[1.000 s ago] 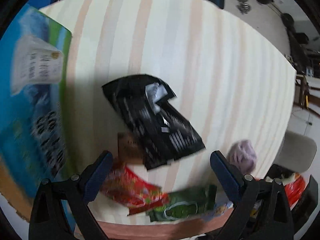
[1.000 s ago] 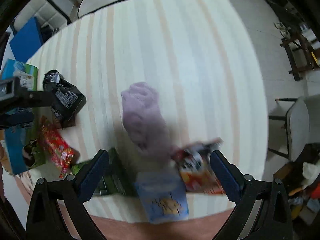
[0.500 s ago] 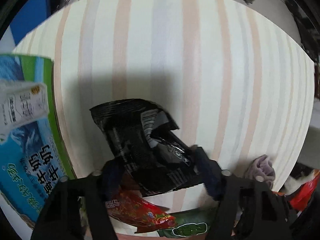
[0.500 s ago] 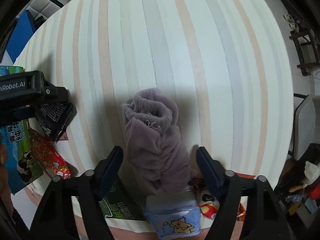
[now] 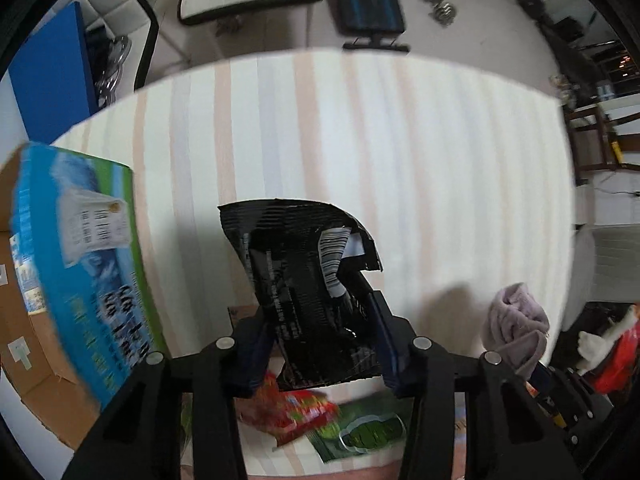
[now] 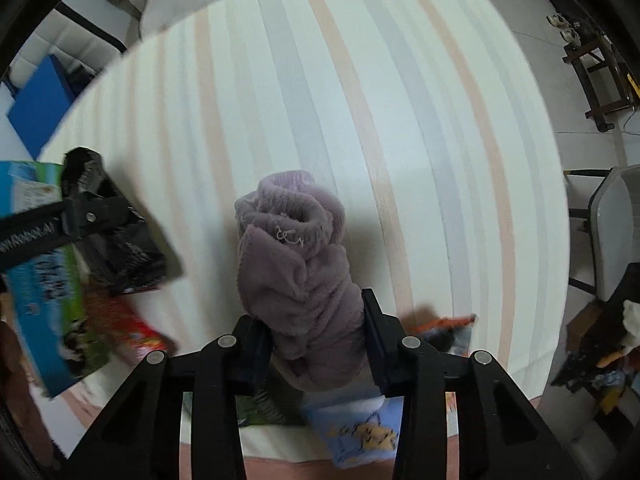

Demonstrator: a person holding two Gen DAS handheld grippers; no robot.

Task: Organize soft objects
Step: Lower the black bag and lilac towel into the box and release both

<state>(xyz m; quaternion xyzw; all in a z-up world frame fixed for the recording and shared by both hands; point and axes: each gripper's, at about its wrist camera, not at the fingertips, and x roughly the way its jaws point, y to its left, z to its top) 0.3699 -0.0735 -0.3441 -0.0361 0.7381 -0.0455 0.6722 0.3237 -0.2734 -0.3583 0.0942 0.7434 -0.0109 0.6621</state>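
Left wrist: left hand-held gripper (image 5: 322,354) pinching black packet (image 5: 308,296), right hand-held gripper (image 6: 316,346) pinching purple cloth (image 6: 296,264), bare striped tabletop (image 6: 400,120) beyond.

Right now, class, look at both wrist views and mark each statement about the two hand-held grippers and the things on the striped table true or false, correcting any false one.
1. The left hand-held gripper is closed on a black packet. True.
2. The right hand-held gripper holds a red packet. False: it grips a purple fluffy cloth.
3. A blue and green carton stands to the left of the black packet. True.
4. The tablecloth is plain dark blue. False: it is pale with peach and grey stripes.
5. A green packet lies near the table's front edge. True.
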